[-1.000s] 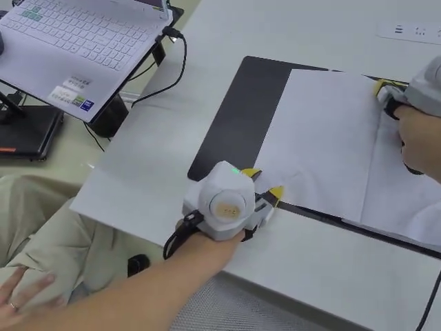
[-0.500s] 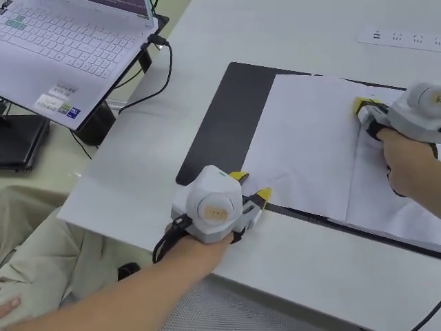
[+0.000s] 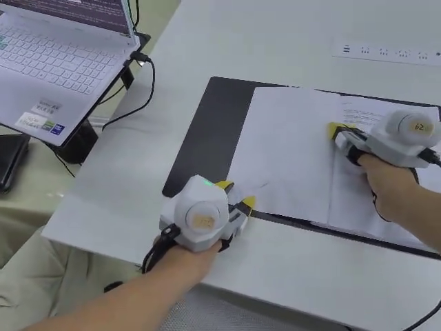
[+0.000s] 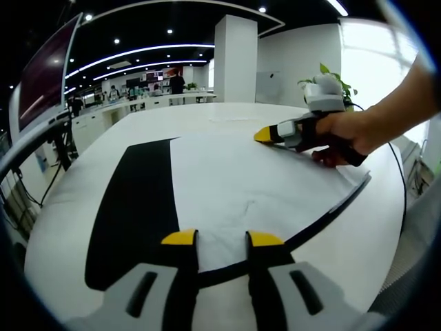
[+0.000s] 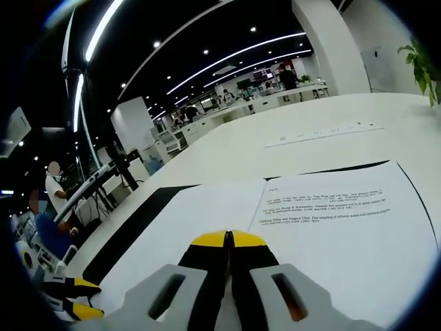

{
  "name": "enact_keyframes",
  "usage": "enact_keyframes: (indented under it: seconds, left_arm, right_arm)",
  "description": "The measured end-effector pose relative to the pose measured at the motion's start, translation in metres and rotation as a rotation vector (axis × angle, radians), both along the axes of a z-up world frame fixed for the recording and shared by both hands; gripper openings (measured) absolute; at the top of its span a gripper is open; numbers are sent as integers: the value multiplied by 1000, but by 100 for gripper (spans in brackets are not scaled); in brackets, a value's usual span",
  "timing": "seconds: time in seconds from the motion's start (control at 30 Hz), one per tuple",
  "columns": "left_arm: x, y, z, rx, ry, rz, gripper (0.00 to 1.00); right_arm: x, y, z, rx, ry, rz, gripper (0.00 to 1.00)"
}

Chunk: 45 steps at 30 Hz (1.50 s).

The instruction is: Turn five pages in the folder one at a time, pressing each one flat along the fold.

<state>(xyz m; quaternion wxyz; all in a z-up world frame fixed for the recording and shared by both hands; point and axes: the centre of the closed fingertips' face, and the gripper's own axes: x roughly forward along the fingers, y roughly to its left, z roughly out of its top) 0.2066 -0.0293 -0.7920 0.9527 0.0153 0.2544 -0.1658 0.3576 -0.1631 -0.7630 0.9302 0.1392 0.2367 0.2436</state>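
Note:
The folder lies open on the white table, with its black inside cover [image 3: 210, 134] at the left. A turned white page [image 3: 286, 152] lies flat over it, and a printed page [image 3: 375, 110] lies to the right. My right gripper [image 3: 336, 130] is shut, its yellow tips resting on the paper at the fold; in its own view the shut right gripper [image 5: 227, 238] points along the crease. My left gripper [image 3: 236, 194] sits at the folder's near edge by the turned page's corner. Seen from its own camera, the left gripper [image 4: 222, 239] is open with the page's edge [image 4: 220, 255] between its jaws.
A white laptop [image 3: 52, 62] stands on a raised stand at the left, and its black cable [image 3: 141, 89] trails over the table edge. A white power strip [image 3: 386, 52] lies at the far right. The table's near edge runs just below the folder.
The head camera has shifted. My right gripper has slid a little nearer along the fold, still shut. The left gripper stays at the folder's near edge.

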Motion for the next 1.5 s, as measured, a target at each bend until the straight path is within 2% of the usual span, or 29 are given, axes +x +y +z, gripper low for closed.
enact_keyframes:
  seconds: [0.1, 0.53, 0.6, 0.93, 1.5]
  left_arm:
    - [0, 0, 0, 1, 0, -1, 26]
    - [1, 2, -2, 1, 0, -2, 26]
    - [1, 2, -2, -1, -1, 0, 26]
    - [-1, 3, 0, 5, -4, -3, 26]
    - [-2, 1, 1, 6, -3, -3, 26]
  right_arm:
    - [-7, 0, -2, 26, 20, -1, 0]
    - [-38, -3, -3, 50, 49, 7, 0]
    - [-45, -5, -5, 66, 79, -1, 0]
    - [-79, -1, -7, 78, 87, 41, 0]
    - [-106, -4, -16, 74, 113, 52, 0]
